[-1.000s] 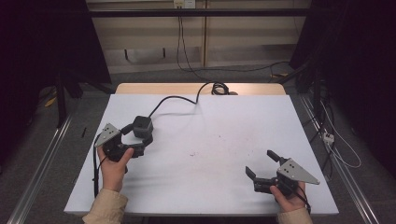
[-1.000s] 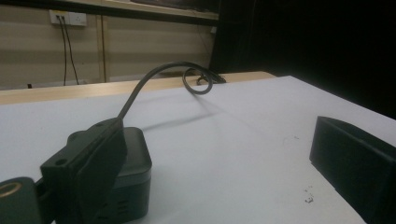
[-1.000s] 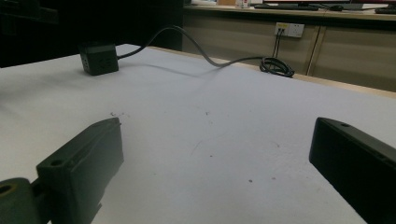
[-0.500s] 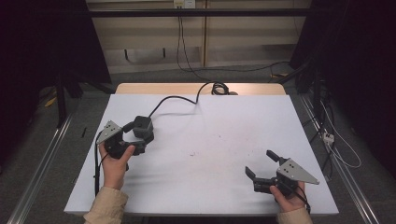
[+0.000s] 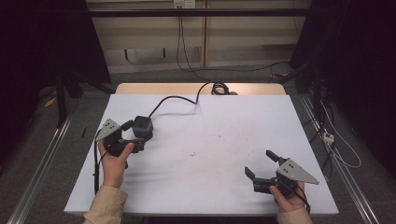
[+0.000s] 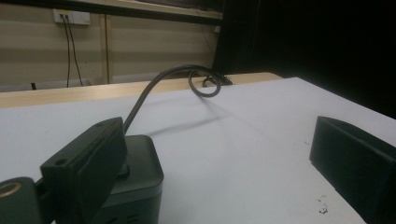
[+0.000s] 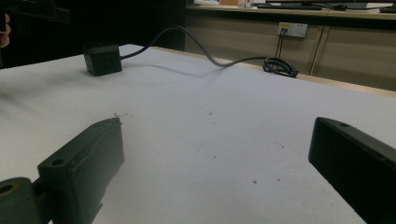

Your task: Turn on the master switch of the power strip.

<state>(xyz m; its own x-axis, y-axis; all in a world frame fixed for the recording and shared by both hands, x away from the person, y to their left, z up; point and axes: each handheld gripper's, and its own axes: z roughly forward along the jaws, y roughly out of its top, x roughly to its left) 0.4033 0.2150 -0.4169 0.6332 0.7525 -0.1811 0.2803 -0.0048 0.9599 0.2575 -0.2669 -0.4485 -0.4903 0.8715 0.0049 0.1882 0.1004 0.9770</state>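
The dark power cube (image 5: pixel 141 127) sits at the table's (image 5: pixel 224 186) left side, its cable (image 5: pixel 175 99) arching back to a coil (image 5: pixel 218 87). The left gripper (image 5: pixel 133 135) stands wide open beside it — one jaw against the cube. The right gripper (image 5: pixel 260 165) gapes empty, well apart. Its markings are unreadable.

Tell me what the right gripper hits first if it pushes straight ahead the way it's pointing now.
Probably nothing soon: the right gripper, jaws open, faces bare white table. The black cube adapter sits far off toward the left, likely outside its line.

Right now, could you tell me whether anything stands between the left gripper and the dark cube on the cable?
Nothing visible does. The left gripper has its jaws open right at the dark cube: one jaw lies against its side, the other stands apart over bare table.
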